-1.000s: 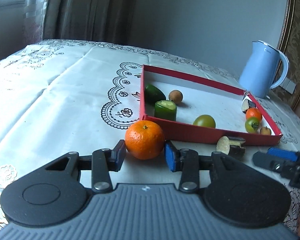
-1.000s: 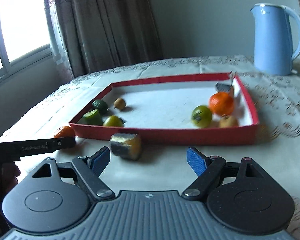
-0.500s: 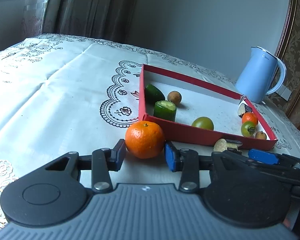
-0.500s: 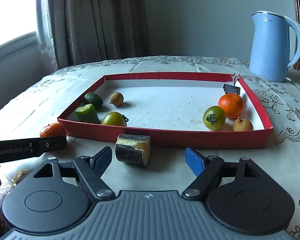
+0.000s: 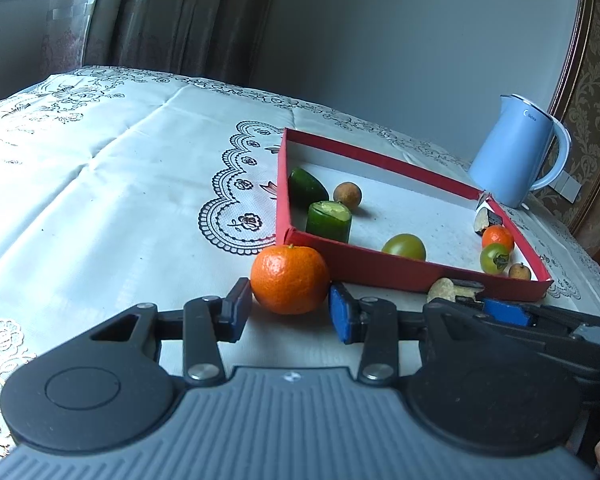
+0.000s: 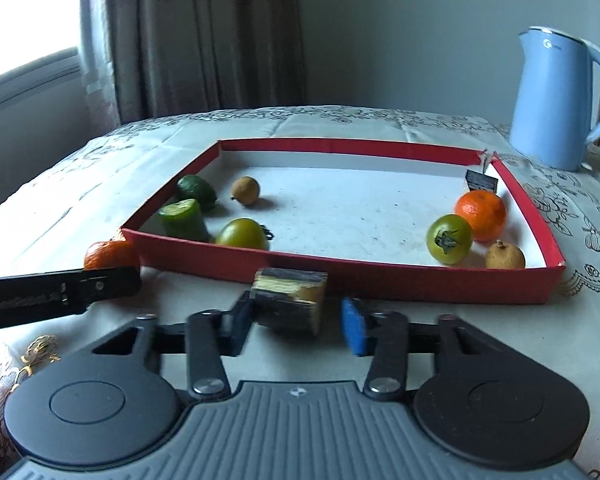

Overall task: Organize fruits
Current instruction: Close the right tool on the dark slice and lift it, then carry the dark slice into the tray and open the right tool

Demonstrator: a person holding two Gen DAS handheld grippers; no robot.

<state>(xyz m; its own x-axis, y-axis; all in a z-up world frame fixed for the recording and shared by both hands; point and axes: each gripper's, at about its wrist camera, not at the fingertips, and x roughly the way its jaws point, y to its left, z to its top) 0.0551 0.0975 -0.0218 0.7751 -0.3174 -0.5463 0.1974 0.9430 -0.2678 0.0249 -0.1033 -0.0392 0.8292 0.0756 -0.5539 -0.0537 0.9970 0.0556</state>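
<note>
The table (image 5: 100,184), under a white embroidered cloth, carries a shallow red cardboard tray (image 6: 380,280). Just near of it, the left gripper (image 5: 290,308) clamps an orange mandarin (image 5: 290,280). The right gripper (image 6: 296,322), jaws just closing, brackets a dark-skinned, pale-fleshed cut chunk (image 6: 290,300); the right pad stands clear.

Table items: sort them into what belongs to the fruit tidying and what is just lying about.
In the job:
- mandarin in the left gripper
- dark-skinned cut chunk between the right gripper fingers
- red tray with the fruits inside

Lying about:
- blue kettle
- curtain
- patterned tablecloth
</note>
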